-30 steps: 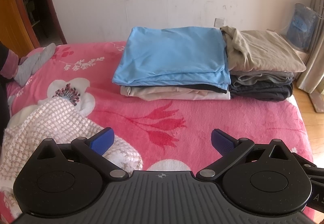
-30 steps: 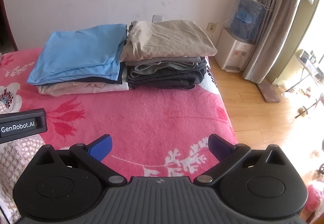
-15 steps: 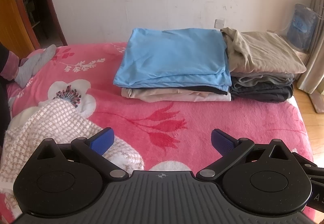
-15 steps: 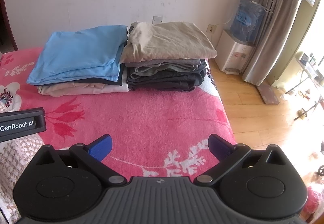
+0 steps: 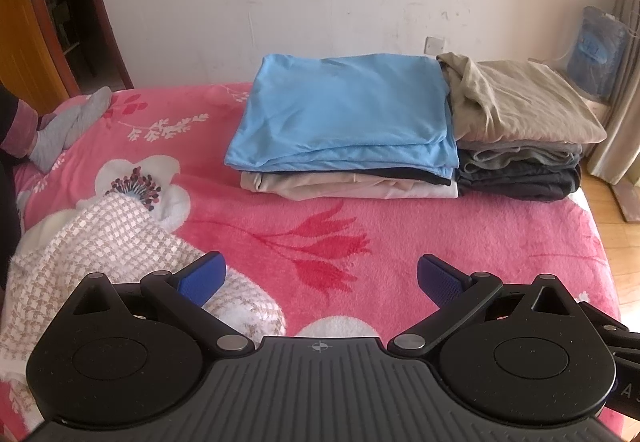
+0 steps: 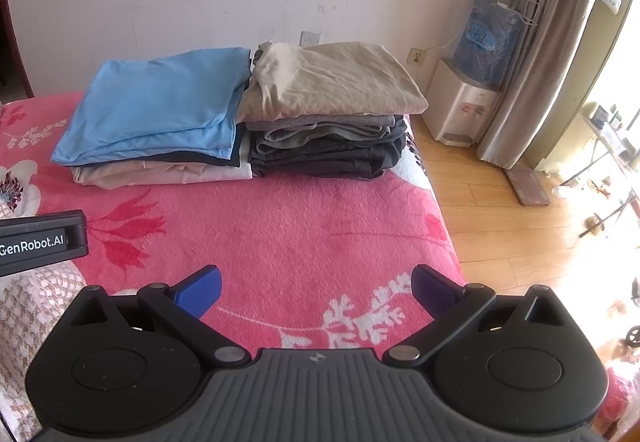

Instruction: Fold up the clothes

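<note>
A white and beige checked garment [image 5: 96, 250] lies rumpled on the pink floral blanket [image 5: 440, 234] at the near left, its edge under my left gripper's left finger. My left gripper [image 5: 320, 276] is open and holds nothing. My right gripper [image 6: 316, 288] is open too, above bare blanket [image 6: 320, 226], with the checked garment [image 6: 28, 306] at its far left. At the back stand two folded stacks: one topped by a blue garment [image 5: 344, 114] [image 6: 156, 106], one topped by a khaki garment [image 5: 520, 102] [image 6: 332, 82].
A person's feet in grey socks [image 5: 64, 130] rest on the bed's left edge. The bed ends at the right, with wooden floor [image 6: 500, 226], a water dispenser [image 6: 472, 94] and a curtain [image 6: 548, 54] beyond. The left gripper's body [image 6: 40, 242] shows at left in the right wrist view.
Both views have shifted slightly; the stacks sit a little lower in the frames. Both grippers stay open and the clothes have not moved.
</note>
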The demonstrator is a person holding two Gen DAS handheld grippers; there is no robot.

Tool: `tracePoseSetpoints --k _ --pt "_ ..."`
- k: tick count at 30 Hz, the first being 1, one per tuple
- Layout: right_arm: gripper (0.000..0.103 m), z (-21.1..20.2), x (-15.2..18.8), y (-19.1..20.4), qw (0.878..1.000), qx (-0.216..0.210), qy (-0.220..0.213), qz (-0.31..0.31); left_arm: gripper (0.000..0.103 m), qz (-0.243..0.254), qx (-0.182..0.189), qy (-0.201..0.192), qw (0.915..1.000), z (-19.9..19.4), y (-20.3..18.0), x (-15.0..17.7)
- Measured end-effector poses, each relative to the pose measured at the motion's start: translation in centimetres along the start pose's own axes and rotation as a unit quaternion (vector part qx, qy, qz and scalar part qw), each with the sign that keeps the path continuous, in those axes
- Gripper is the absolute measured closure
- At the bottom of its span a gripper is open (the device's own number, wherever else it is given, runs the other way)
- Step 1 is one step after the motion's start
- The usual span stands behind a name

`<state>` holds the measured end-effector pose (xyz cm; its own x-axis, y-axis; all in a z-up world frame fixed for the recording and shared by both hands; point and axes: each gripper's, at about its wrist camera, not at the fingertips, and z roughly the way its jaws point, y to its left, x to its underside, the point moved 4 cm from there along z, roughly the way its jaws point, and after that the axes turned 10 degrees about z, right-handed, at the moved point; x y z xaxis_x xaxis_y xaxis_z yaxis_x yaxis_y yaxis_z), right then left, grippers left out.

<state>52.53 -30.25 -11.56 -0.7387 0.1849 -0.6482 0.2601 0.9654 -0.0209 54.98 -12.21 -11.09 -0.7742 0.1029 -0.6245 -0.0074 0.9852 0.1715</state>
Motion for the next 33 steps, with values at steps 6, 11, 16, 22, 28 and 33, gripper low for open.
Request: tracePoseSetpoints --k 6,11,16,22,28,33 --pt "0.000 0.06 0.08 -0.05 1.000 0.001 0.001 0.001 0.000 0.001 0.000 0.001 1.0000 0.07 -0.04 0.01" --pt "0.000 0.11 0.18 -0.06 1.000 0.000 0.002 0.001 0.000 0.001 -0.001 0.001 1.0000 0.05 -0.06 0.03" --pt "0.000 0.06 0.17 -0.12 1.000 0.001 0.002 0.002 0.000 0.001 -0.001 0.001 1.0000 0.03 -0.11 0.01" --pt "0.000 0.06 0.23 -0.13 1.000 0.001 0.003 0.004 0.000 0.003 0.000 0.002 1.0000 0.04 -0.23 0.02" --pt "0.000 0.10 0.21 -0.18 1.000 0.001 0.004 0.004 0.000 0.002 0.000 0.003 1.0000 0.06 -0.32 -0.03" --pt "0.000 0.18 0.25 -0.18 1.000 0.001 0.006 0.003 0.000 0.001 -0.001 0.004 1.0000 0.09 -0.34 -0.01"
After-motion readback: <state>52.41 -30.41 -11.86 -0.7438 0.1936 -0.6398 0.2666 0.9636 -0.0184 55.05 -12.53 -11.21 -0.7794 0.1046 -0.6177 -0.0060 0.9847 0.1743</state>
